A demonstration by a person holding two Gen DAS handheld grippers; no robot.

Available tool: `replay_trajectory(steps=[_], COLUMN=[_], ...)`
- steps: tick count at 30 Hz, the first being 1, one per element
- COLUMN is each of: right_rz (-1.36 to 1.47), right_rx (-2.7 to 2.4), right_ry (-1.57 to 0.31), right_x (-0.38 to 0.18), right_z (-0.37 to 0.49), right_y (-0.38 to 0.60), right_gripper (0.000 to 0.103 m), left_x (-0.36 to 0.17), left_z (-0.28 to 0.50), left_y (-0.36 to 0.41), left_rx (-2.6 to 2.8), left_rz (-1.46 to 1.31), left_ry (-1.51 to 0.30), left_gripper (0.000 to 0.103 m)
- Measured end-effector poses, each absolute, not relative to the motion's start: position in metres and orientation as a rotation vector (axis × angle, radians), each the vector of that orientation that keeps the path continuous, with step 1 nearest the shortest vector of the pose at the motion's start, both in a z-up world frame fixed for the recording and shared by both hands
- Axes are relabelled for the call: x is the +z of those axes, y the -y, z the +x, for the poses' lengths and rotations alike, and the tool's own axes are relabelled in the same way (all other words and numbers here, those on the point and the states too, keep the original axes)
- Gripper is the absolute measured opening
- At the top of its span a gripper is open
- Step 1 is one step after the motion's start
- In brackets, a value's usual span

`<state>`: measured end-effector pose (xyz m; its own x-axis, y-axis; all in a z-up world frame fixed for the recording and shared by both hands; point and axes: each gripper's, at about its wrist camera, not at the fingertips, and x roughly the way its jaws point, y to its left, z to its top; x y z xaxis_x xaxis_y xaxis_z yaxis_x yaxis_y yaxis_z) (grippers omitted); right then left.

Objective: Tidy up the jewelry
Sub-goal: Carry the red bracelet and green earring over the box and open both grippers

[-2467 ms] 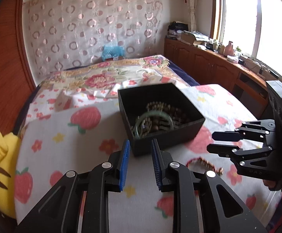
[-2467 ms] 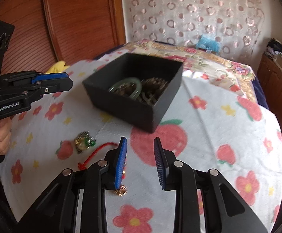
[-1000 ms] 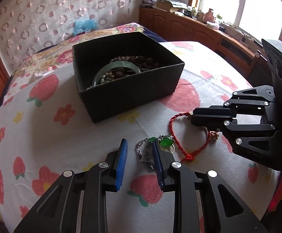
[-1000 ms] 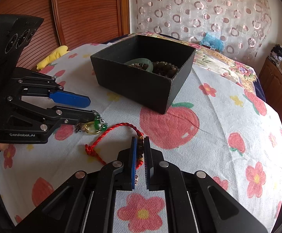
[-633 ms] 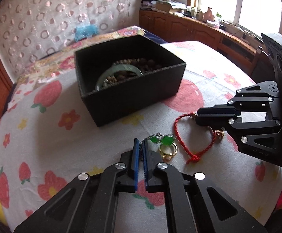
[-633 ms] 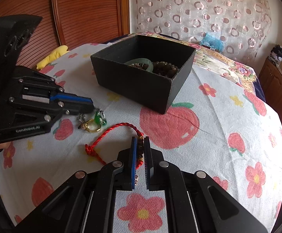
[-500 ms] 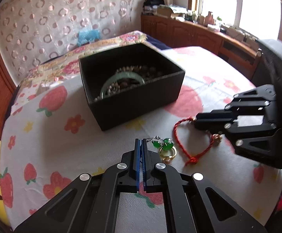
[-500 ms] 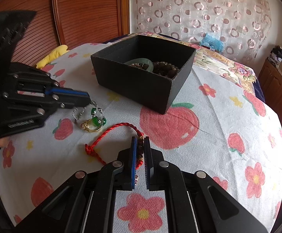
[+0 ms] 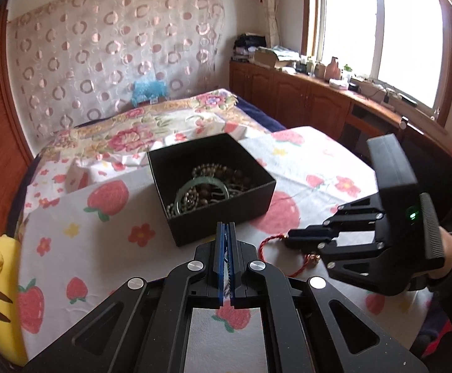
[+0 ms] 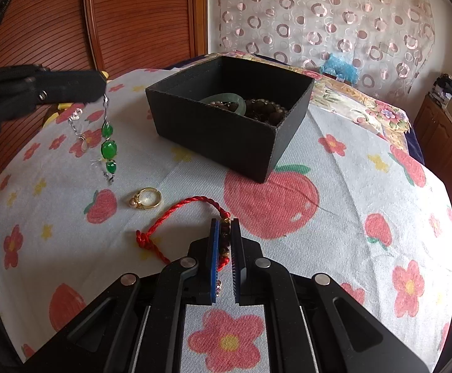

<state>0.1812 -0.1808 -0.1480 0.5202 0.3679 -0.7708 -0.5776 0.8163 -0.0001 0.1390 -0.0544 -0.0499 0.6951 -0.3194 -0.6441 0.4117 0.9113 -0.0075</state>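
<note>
Change: I have raised the left claw (image 10: 101, 88); the green-stone chain (image 10: 107, 143), clamped at its top, now hangs clear of the counter (image 10: 334, 233).
Right claw (image 10: 225, 242): pinched on one red cord bracelet (image 10: 176, 214).
Count: one gold ring (image 10: 146, 199), one black box (image 10: 226, 130).
Hidden: box contents tangled, uncountable.

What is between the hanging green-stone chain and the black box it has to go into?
Nothing visible. The chain dangles from the left gripper above bare tablecloth, beside the open black box. Only the box's near wall must be cleared. The gold ring lies lower, off the path.
</note>
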Motion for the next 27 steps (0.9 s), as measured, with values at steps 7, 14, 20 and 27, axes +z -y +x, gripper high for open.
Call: replay_trajectory(steps=[7,14,20,27], right_rz=[-0.257,-0.249,-0.236,-0.196], right_rx=[0.588,0.599,0.587,0.541], right_ry=[-0.831,-0.761,-0.698,-0.662], right_x=[-0.143,-0.108,-0.077,-0.056], right_z=[0.18,0.179,0.186,0.218], right_y=[0.178,0.177,0.177,0.178], right_gripper=[0.008,0.008,0.008,0.008], left_x=[-0.038,-0.027,-0.018,-0.014], left_z=[0.138,0.14,0.142,0.147], left_y=[0.05,0.045,0.039,0.035], left_rx=[-0.409,-0.395,-0.378,-0.366], left_rz=[0.129,0.131,0.124,0.125], left_ry=[-0.658,-0.63,-0.609,-0.6], left_gripper=[0.001,0.001,0.001,0.001])
